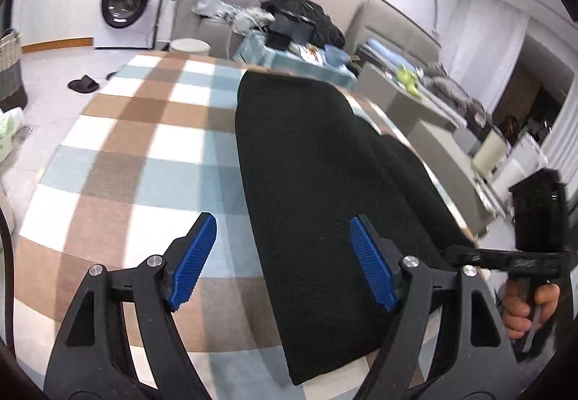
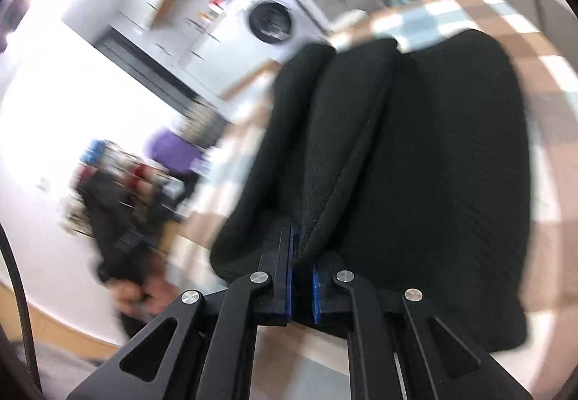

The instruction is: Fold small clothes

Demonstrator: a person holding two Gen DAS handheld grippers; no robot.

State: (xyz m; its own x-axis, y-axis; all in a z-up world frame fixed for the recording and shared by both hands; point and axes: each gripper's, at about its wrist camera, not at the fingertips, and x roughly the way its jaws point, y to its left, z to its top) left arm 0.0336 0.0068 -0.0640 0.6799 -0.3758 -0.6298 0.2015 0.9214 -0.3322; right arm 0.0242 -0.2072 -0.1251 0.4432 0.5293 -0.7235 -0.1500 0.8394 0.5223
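Left gripper (image 1: pixel 283 262): near the camera, its blue fingers (image 1: pixel 193 261) spread wide apart and holding nothing. One finger is over the checked cloth, the other over the black garment's left edge.
Right gripper (image 2: pixel 301 268): its fingers (image 2: pixel 288 277) are pinched together on a thick fold at the near edge of the black garment (image 2: pixel 415 165). In the left view it shows at the far right, gripped by a hand (image 1: pixel 527 309).
Black garment: a long dark piece (image 1: pixel 318 183) lying on the surface, running from near to far. Its right part is lifted into a soft ridge by the right gripper. The left edge is straight and lies flat.
Surface: covered with a checked cloth (image 1: pixel 144 132) in brown, white and light blue. To the left of the garment lies a wide bare stretch of this cloth.
Far edge: the surface ends just past the garment's far end.
Floor: a dark slipper (image 1: pixel 83 85) lies far left.
Far back: a washing machine (image 1: pixel 126 2) by the wall, and a sofa (image 1: pixel 202 24) with a pile of clothes on it.
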